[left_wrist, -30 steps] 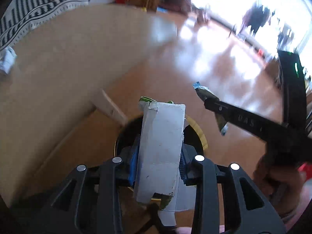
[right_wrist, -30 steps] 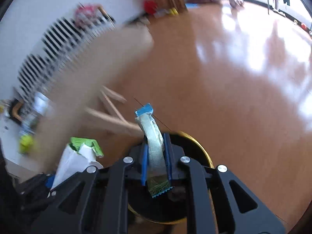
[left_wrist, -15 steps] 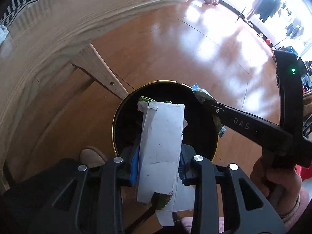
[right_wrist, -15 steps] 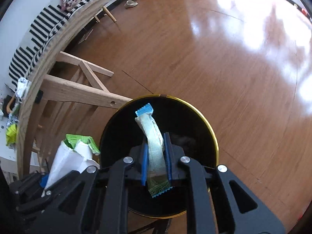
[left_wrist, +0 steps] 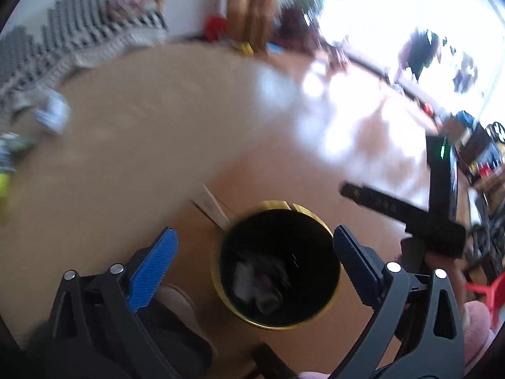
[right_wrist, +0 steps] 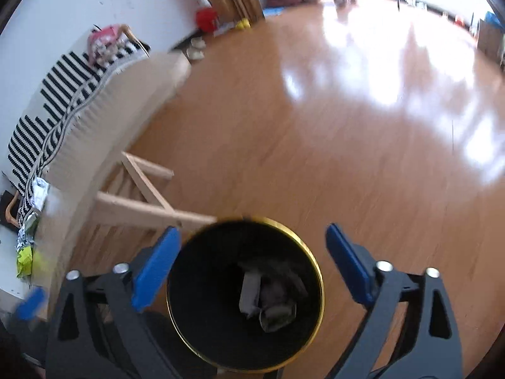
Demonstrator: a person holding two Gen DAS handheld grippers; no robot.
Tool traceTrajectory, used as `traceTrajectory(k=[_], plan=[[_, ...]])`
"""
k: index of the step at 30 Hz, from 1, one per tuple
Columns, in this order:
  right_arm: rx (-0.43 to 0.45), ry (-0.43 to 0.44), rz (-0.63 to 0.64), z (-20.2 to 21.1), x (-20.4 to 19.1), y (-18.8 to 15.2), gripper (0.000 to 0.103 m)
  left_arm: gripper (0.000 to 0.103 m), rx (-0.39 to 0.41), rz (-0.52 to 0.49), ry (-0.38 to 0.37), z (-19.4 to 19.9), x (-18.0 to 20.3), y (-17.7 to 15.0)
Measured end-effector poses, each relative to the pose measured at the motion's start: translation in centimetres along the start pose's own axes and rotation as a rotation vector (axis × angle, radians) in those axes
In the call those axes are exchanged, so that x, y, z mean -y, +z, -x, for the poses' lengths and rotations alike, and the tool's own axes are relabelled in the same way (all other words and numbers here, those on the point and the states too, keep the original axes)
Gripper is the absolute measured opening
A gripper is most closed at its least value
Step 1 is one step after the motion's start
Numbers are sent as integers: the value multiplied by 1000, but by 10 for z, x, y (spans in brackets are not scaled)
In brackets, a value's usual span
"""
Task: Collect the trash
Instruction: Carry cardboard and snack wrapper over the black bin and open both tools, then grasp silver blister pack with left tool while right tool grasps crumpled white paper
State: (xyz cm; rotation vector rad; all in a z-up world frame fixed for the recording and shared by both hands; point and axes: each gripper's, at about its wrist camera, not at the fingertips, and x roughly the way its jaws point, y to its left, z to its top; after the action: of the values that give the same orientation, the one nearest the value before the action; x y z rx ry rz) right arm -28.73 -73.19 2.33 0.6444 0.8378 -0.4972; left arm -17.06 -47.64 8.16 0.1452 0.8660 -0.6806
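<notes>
A black bin with a gold rim [left_wrist: 277, 327] stands on the wood floor beside the table. My left gripper [left_wrist: 254, 230] hangs above it, jaws opening wide, nothing between the blue pads. The white carton [left_wrist: 243, 281] lies at the bottom of the bin among other scraps. In the right wrist view my right gripper [right_wrist: 252, 229] is also over the bin [right_wrist: 318, 278], jaws opening and empty. The folded wrapper [right_wrist: 277, 314] lies inside beside the carton [right_wrist: 249, 290]. One of the right gripper's fingers [left_wrist: 382, 203] shows at the right of the left view.
A round wooden table [left_wrist: 142, 126] fills the left, with crumpled wrappers [left_wrist: 53, 113] and a yellow-green packet [right_wrist: 25, 257] near its far edge. Its leg braces [right_wrist: 142, 211] reach the bin. A striped cloth [right_wrist: 56, 94] lies behind. A hand in a pink sleeve [left_wrist: 473, 331] holds the right gripper.
Both grippers opened from shut; the white carton and the folded wrapper dropped into the bin. The left gripper rose and tilted up, bringing the table top back into view.
</notes>
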Motion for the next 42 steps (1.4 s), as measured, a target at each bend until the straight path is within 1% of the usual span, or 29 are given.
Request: traceTrajectory(k=[1, 3, 4, 5, 6, 7, 9, 10, 12, 13, 15, 17, 19, 21, 24, 27, 29, 32, 34, 36, 38, 42], plan=[[27, -1, 16, 7, -8, 3, 96, 97, 37, 20, 28, 15, -15, 3], [70, -7, 57, 15, -27, 10, 96, 97, 109, 87, 122, 48, -57, 5], [88, -7, 82, 20, -39, 13, 96, 97, 142, 146, 194, 65, -90, 4], [100, 2, 98, 23, -48, 17, 96, 97, 157, 192, 247, 75, -115, 0], [114, 24, 117, 26, -63, 20, 96, 97, 167, 243, 306, 85, -143, -6], [123, 48, 130, 26, -79, 23, 96, 97, 175, 311, 385, 96, -179, -15], [136, 99, 160, 32, -108, 28, 96, 97, 162, 404, 493, 108, -232, -29], [138, 120, 179, 33, -123, 29, 96, 97, 136, 462, 538, 112, -266, -40], [135, 158, 233, 33, -159, 33, 96, 97, 101, 498, 564, 116, -297, -48], [129, 172, 259, 32, -176, 34, 96, 97, 64, 499, 579, 113, -316, -52], [115, 207, 316, 27, -214, 37, 96, 97, 52, 510, 592, 113, -339, -54], [106, 232, 349, 20, -246, 40, 96, 97, 53, 535, 549, 113, -355, -50], [99, 274, 364, 16, -279, 41, 96, 97, 41, 508, 521, 102, -363, -36], [102, 318, 382, 12, -313, 42, 96, 97, 22, 490, 526, 87, -375, -24], [132, 336, 430, 1, -361, 44, 96, 97, -2, 506, 549, 66, -398, -15], [145, 312, 464, -20, -399, 46, 96, 97, -24, 487, 576, 51, -413, -15], [123, 290, 487, -45, -423, 45, 96, 97, -28, 482, 546, 47, -417, -16], [79, 246, 528, -87, -454, 40, 96, 97, -46, 469, 522, 39, -422, -19], [31, 215, 570, -113, -473, 35, 96, 97, -63, 471, 494, 34, -425, -23], [-34, 217, 595, -134, -490, 30, 96, 97, -67, 452, 519, 31, -427, -23], [-53, 200, 632, -144, -504, 22, 96, 97, -64, 443, 542, 29, -433, -22], [-11, 151, 701, -144, -518, 9, 96, 97, -57, 448, 544, 29, -438, -19]])
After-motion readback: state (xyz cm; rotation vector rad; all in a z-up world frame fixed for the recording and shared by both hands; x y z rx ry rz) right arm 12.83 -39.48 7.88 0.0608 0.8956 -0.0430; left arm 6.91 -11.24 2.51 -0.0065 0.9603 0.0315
